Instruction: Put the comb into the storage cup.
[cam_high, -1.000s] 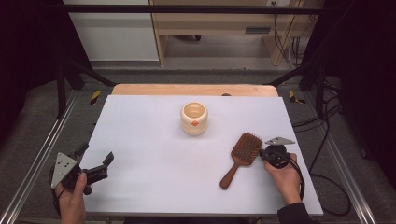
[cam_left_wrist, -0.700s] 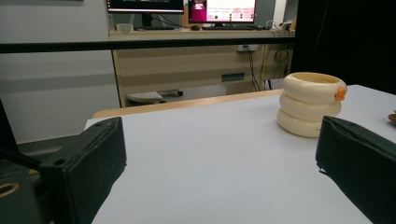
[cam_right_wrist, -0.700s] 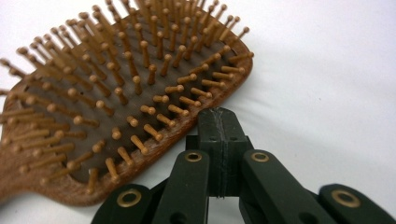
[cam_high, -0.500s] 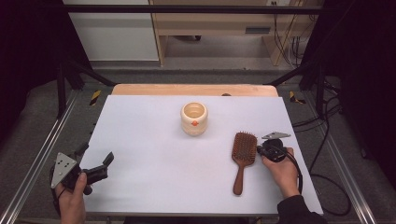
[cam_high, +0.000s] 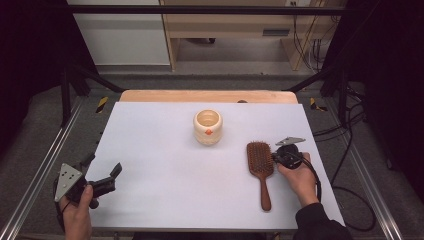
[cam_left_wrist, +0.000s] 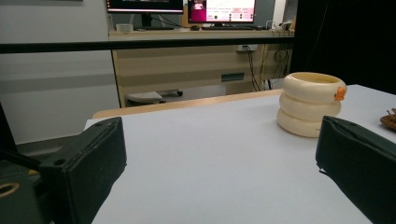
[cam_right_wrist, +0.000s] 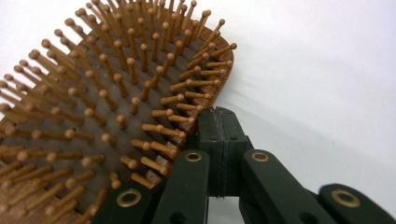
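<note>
A wooden hairbrush (cam_high: 260, 160) lies bristles up on the white table (cam_high: 165, 170), right of centre, its handle pointing at the near edge. My right gripper (cam_high: 274, 158) is shut with nothing between its jaws, and its tip rests against the right edge of the brush head. In the right gripper view the closed jaws (cam_right_wrist: 219, 127) touch the hairbrush's (cam_right_wrist: 102, 93) rim beside the bristle pins. A cream ringed cup (cam_high: 207, 126) with an orange mark stands upright at mid-table. My left gripper (cam_high: 104, 168) is held open near the front left corner, its jaws (cam_left_wrist: 224, 154) aimed toward the cup (cam_left_wrist: 309, 103).
A wooden strip (cam_high: 205, 96) runs along the table's far edge. Metal frame rails (cam_high: 35, 175) flank the table on both sides, and cables (cam_high: 345, 150) trail on the floor at the right. A desk with monitors (cam_left_wrist: 219, 9) stands beyond the table.
The hairbrush has turned: its handle swung from pointing lower left to pointing straight at the near edge. My right gripper shifted slightly left against the brush head. The left gripper stayed still.
</note>
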